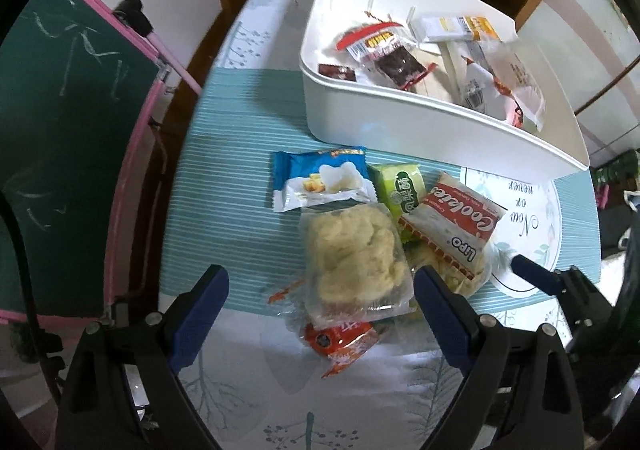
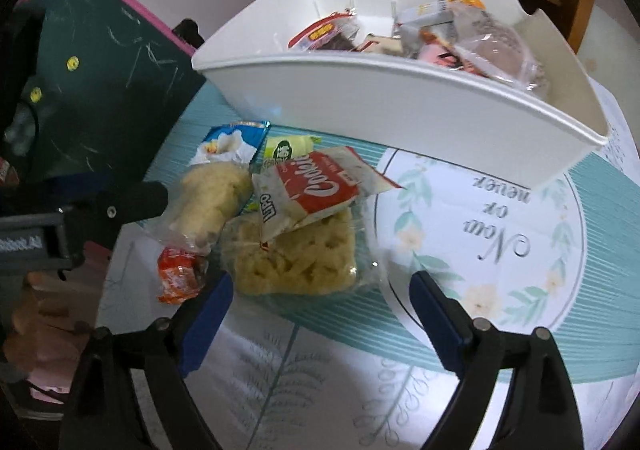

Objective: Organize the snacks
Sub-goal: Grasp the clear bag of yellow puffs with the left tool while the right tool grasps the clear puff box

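Some snacks are already in the white bin (image 1: 400, 118) at 12 o'clock. Six packs (image 1: 356, 258) wait on the bench (image 1: 224, 154). The left tool (image 1: 320, 290) and right tool (image 2: 320, 290) are both wide, holding nothing.

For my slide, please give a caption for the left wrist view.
Open left gripper above clear pastry packet; white bin already holds snacks.

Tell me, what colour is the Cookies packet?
Red and white Cookies packet, clearest in the left wrist view.

One white bin (image 1: 400, 122) (half full); six snack packets (image 1: 356, 262) outside it.
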